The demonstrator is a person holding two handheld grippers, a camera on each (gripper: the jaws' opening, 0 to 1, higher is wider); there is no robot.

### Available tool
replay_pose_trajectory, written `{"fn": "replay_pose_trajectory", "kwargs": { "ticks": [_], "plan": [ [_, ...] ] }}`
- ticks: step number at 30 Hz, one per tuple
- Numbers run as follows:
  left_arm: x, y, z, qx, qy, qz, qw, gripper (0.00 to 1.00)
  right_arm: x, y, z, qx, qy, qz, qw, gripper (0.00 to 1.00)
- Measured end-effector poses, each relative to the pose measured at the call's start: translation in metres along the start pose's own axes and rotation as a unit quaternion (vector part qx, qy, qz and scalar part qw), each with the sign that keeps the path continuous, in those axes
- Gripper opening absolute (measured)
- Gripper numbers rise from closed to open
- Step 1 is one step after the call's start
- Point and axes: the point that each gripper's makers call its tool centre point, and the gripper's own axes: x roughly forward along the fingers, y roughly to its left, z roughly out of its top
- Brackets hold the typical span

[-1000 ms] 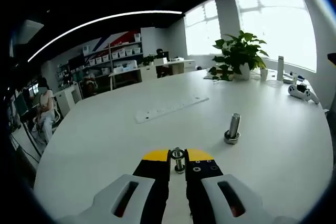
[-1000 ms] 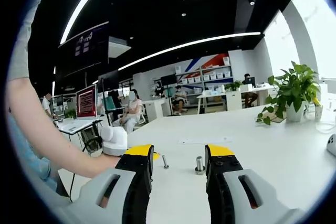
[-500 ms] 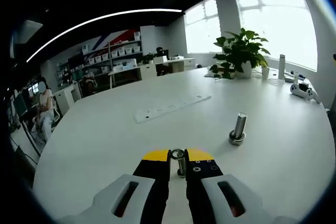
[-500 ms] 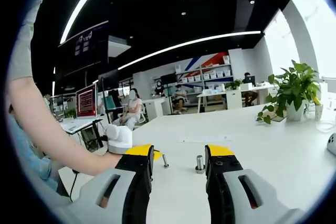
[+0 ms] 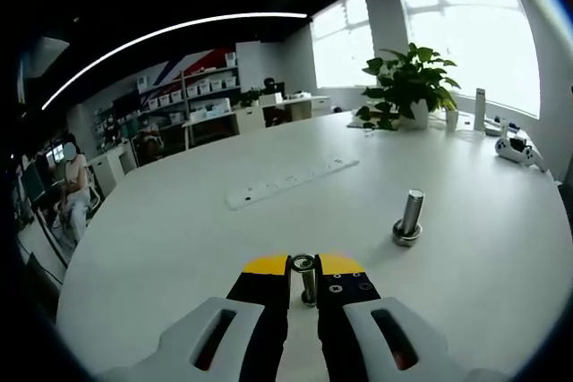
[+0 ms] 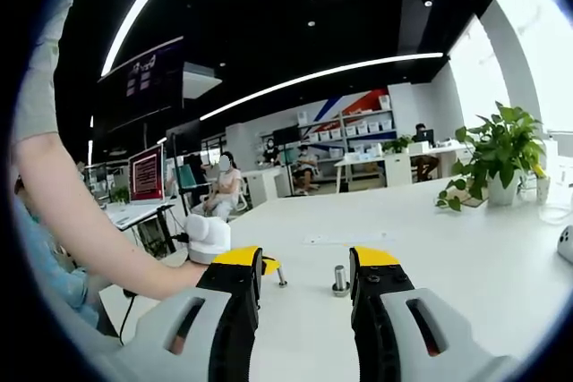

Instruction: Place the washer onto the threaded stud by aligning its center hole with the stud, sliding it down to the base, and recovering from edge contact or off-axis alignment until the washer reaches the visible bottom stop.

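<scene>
Currently the left gripper [image 5: 304,264] is closed on a small metal ring-shaped washer [image 5: 303,263] held above the white table [image 5: 179,221], well short of the upright threaded steel stud [image 5: 408,217], while the right gripper [image 6: 304,266] hangs with jaws spread wide and empty.

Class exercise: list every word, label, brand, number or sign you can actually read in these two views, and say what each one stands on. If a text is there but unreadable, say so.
Dark hanging sign: pale characters on it, too small and blurred to read.
Red screen on a desk: light lines on it, too blurred to read.
Shelf bins along the far wall: any labels too small to tell.
Stud, left gripper, right gripper: no readable markings.
Readable text: none.
</scene>
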Motion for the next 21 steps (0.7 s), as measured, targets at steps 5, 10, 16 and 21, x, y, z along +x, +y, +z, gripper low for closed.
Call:
{"fn": "replay_pose_trajectory", "kwargs": {
  "ticks": [5, 10, 16, 21],
  "plan": [
    [0.0007, -0.0007, -0.0003, -0.002, 0.001, -0.002, 1.0, 0.08, 0.0012, -0.0007, -0.0002, 0.002, 0.0, 0.001, 1.0, 0.41],
    [0.0017, -0.0031, -0.0019, 0.002, 0.003, -0.004, 1.0, 0.08, 0.0013, -0.0004, 0.0004, 0.003, -0.001, 0.001, 1.0, 0.41],
    [0.002, -0.0032, -0.0038, 0.004, 0.006, -0.003, 1.0, 0.08, 0.0012, -0.0002, 0.0006, 0.003, -0.001, 0.001, 1.0, 0.41],
    [0.0031, -0.0017, -0.0047, 0.01, 0.008, 0.0, 0.9999, 0.08, 0.0012, -0.0003, 0.0002, 0.004, 0.0, 0.001, 1.0, 0.41]
  ]
}}
